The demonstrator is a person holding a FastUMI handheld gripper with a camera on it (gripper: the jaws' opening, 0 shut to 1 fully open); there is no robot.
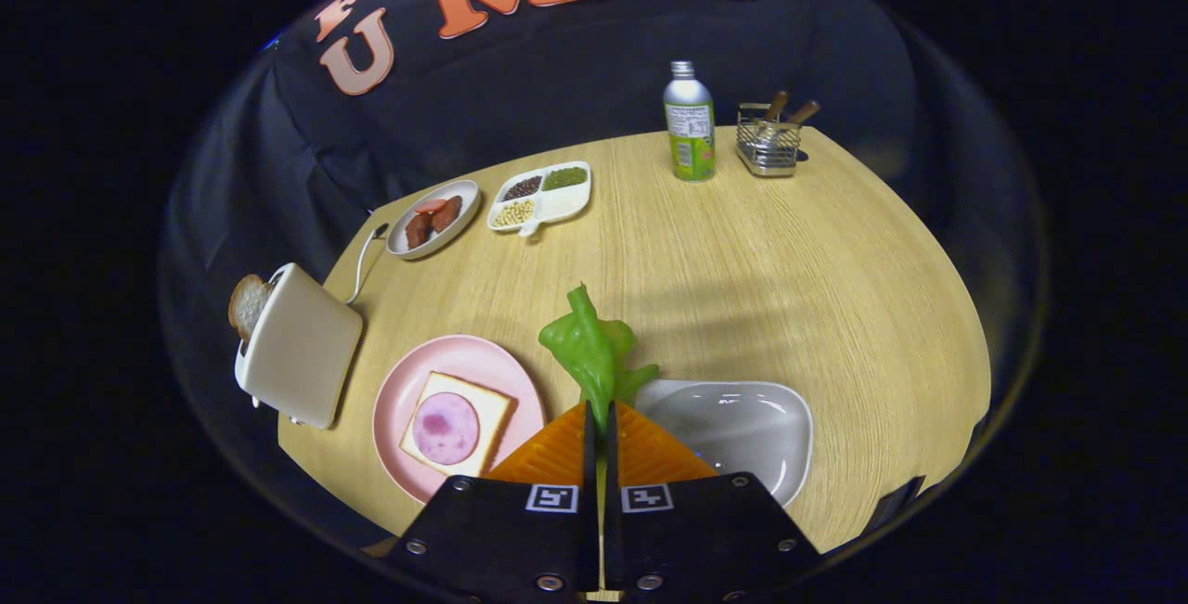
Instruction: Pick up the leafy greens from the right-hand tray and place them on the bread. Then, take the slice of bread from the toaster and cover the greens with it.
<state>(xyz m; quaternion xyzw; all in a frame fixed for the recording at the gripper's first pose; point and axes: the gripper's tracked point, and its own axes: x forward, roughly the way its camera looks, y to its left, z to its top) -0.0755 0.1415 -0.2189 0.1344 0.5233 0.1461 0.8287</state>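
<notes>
My gripper (599,418) is shut on the leafy greens (589,349), which stick up from between the fingertips, lifted above the table. The white tray (742,423) lies just right of the fingers with nothing in it. Left of the fingers, a pink plate (408,381) carries a slice of bread (483,414) topped with a round slice of ham (445,428). Further left stands a cream toaster (302,344) with a second slice of bread (246,304) poking from its slot.
At the back of the round wooden table (789,261) are a plate of sausages (433,217), a divided dish of beans (543,196), a green-labelled bottle (690,126) and a wire utensil holder (768,142). The toaster's cord (364,261) trails toward the sausage plate.
</notes>
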